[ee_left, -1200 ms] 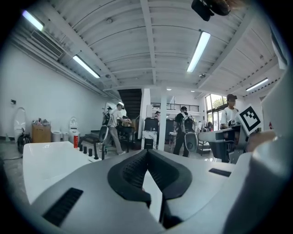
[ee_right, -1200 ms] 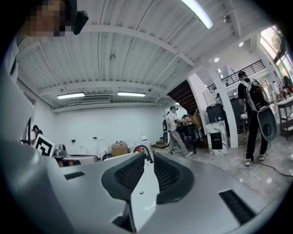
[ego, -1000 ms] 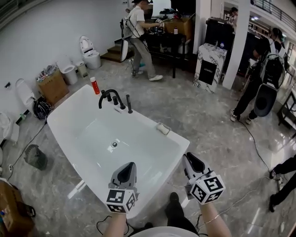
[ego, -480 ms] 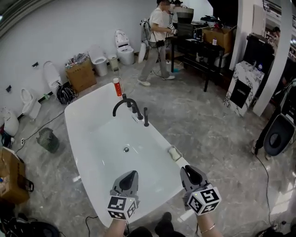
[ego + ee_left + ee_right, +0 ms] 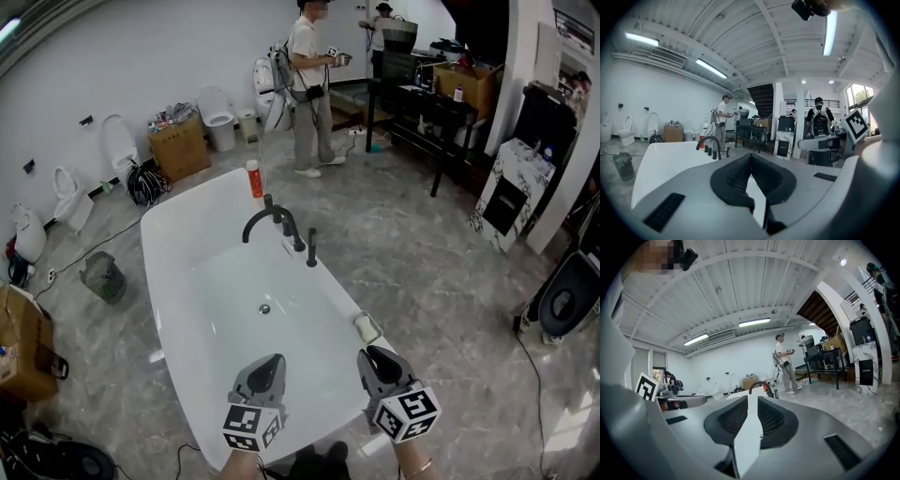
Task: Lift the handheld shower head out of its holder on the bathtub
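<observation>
A: Where is the shower head?

B: The shower head (image 5: 311, 247), a slim black stick, stands upright in its holder on the rim of the white bathtub (image 5: 173, 291). It is at twelve o'clock from both tools and well apart from them. A curved black tap (image 5: 265, 221) is just beside it at ten o'clock.

A: And the tools?

B: Both hover over the tub's near end. The left tool (image 5: 272, 359) has its tips together, gripping nothing. The right tool (image 5: 367, 353), at its three o'clock, is narrowly parted, with only white tub in the gap.
</observation>
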A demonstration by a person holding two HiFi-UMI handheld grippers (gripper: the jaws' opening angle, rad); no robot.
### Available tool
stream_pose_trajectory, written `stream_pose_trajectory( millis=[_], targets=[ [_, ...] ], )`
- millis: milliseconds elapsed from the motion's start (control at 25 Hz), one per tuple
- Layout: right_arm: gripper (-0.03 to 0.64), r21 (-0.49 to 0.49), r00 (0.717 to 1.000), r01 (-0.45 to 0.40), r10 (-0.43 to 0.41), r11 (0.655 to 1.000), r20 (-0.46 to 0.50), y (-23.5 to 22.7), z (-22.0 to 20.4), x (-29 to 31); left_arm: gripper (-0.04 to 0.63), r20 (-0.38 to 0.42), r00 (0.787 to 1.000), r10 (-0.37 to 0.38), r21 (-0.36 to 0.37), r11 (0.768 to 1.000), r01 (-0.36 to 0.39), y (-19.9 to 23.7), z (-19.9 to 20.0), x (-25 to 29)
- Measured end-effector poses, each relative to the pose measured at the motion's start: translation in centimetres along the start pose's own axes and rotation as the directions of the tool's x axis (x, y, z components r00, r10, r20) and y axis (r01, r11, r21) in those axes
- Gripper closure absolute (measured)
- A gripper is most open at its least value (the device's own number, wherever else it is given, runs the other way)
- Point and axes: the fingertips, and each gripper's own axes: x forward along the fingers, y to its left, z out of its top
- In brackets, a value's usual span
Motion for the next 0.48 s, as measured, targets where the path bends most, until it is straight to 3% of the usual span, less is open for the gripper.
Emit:
stream_pose_trajectory(
  millis=[480],
  targets=[
    [0.549, -0.049, 0.999, 0.011, -0.014, 0.999, -0.051, 1.1, -0.7, 12.9, 0.575, -0.010, 1.000, -0.026, -0.030, 0.999, 0.025, 8.4, -0.7, 3.1]
  ],
)
